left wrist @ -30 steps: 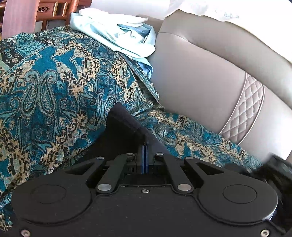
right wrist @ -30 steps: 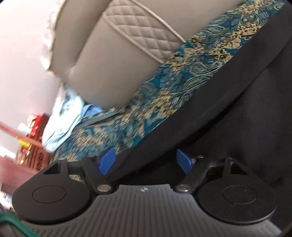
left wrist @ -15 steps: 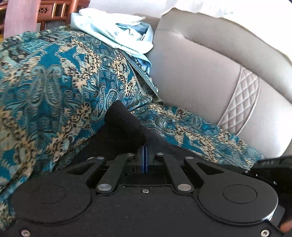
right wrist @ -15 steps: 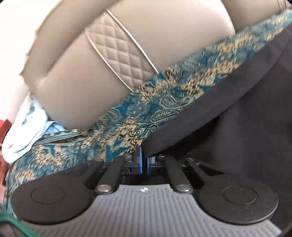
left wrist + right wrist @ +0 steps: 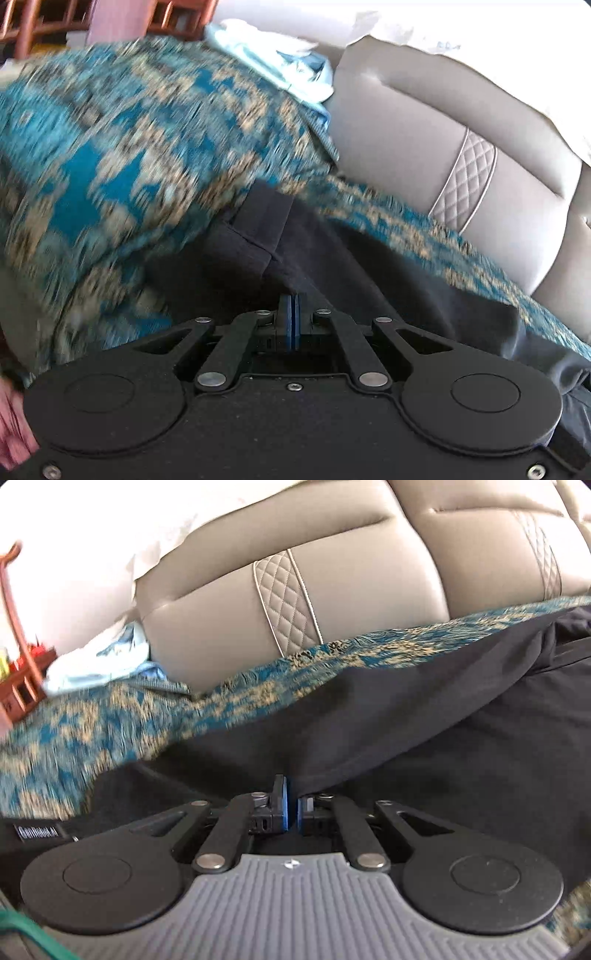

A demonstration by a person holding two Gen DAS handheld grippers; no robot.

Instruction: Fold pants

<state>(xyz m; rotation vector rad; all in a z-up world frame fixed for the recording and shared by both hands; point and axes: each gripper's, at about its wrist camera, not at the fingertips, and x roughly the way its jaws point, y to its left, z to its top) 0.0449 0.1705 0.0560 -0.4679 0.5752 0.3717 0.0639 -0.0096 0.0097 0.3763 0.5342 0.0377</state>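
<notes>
1. Pants (image 5: pixel 424 716): dark cloth, spread on the patterned blue throw (image 5: pixel 110 716) that covers the sofa seat, in front of the grey backrest (image 5: pixel 351 590).
2. Right claw (image 5: pixel 291 806): a second ago its blue pads stood wide apart astride the cloth edge; now they are nearly together, with a fold of the pants pinched between them. The view has also levelled out from a strong tilt.
3. Left claw (image 5: pixel 294 321): pads pressed together, as in the earlier views. Dark cloth sits right at the tips, with a hem or cuff (image 5: pixel 258 225) just ahead, so it looks clamped on the pants, though the pinch itself is hidden.
4. Throw is smeared with blur in both views, where it was sharp a second ago; both hands look to be travelling sideways with the cloth.
5. Reading: both grips now set, so the carry that makes a fold appears under way. No finished fold visible yet.
6. Pale blue clothes (image 5: pixel 288 70) piled at the far end of the seat, well apart from the pants.
</notes>
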